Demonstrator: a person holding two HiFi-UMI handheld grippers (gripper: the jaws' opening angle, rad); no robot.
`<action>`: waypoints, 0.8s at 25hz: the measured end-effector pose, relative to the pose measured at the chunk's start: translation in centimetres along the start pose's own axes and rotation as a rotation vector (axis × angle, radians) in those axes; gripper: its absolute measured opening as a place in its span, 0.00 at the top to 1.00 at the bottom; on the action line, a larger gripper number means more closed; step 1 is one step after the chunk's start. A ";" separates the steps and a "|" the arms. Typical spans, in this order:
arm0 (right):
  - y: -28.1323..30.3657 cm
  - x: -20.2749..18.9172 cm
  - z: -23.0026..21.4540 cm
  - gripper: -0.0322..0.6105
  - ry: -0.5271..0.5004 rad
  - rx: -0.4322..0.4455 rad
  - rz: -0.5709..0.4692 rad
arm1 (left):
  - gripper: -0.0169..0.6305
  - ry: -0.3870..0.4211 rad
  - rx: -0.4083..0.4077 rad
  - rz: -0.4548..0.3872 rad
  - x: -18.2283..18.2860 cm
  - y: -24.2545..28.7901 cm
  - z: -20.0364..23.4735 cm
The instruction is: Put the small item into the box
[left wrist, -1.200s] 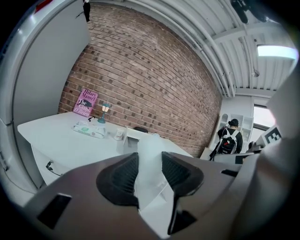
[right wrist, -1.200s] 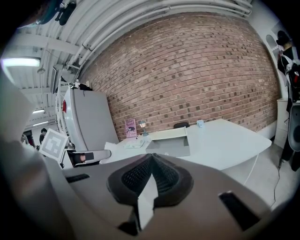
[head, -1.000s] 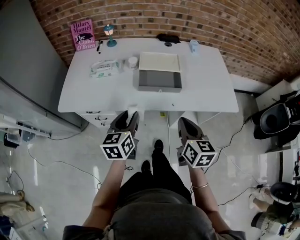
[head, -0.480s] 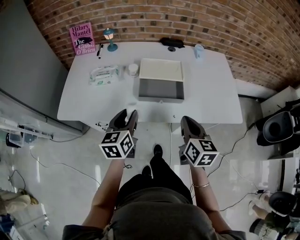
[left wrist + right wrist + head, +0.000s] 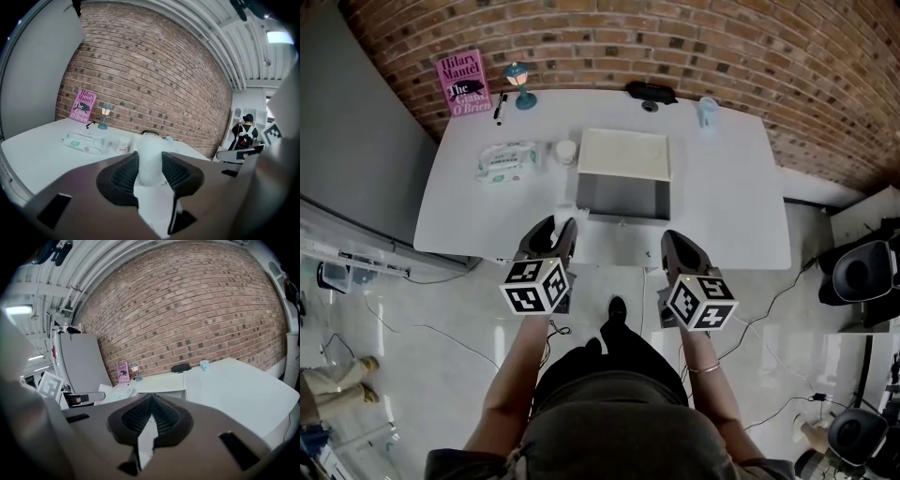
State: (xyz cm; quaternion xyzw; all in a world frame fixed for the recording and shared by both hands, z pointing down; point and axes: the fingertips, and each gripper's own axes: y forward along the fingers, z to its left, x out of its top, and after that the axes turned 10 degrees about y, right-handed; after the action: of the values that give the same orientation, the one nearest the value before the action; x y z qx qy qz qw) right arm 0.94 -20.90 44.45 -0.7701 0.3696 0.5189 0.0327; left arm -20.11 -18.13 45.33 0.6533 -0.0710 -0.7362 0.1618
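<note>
My left gripper (image 5: 555, 231) is shut on a small white cylinder (image 5: 565, 210), which stands upright between its ribbed pads (image 5: 125, 174). It hangs over the front edge of the white table (image 5: 722, 202), just left of the open grey box (image 5: 623, 200). The box's pale lid (image 5: 625, 155) lies flat behind it. In the left gripper view the white cylinder (image 5: 150, 157) fills the gap between the jaws. My right gripper (image 5: 675, 246) hovers at the table's front edge, right of the box. Its jaws (image 5: 151, 414) are shut with nothing in them.
A pack of wipes (image 5: 508, 161) and a small white jar (image 5: 566, 151) lie left of the box. A pink book (image 5: 461, 81), a small blue lamp (image 5: 521, 86), a black object (image 5: 649, 91) and a pale cup (image 5: 707, 111) line the brick wall. A black chair (image 5: 862, 274) stands at the right.
The person has stepped closer to the table, so both grippers now reach its front edge. The left gripper keeps its hold on the white cylinder.
</note>
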 end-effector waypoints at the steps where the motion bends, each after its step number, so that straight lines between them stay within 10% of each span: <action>1: 0.4 0.2 -0.2 0.94 0.000 0.002 0.001 | 0.72 0.005 0.002 0.002 0.1 0.4 0.1; 20: 3.5 1.8 -2.9 0.94 0.024 0.021 0.025 | 0.72 0.142 0.007 0.083 1.0 6.3 -0.1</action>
State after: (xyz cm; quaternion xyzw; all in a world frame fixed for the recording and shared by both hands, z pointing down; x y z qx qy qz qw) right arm 1.41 -25.70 45.49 -0.7711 0.3853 0.5060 0.0300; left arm -19.23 -24.36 46.42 0.7010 -0.0888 -0.6803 0.1947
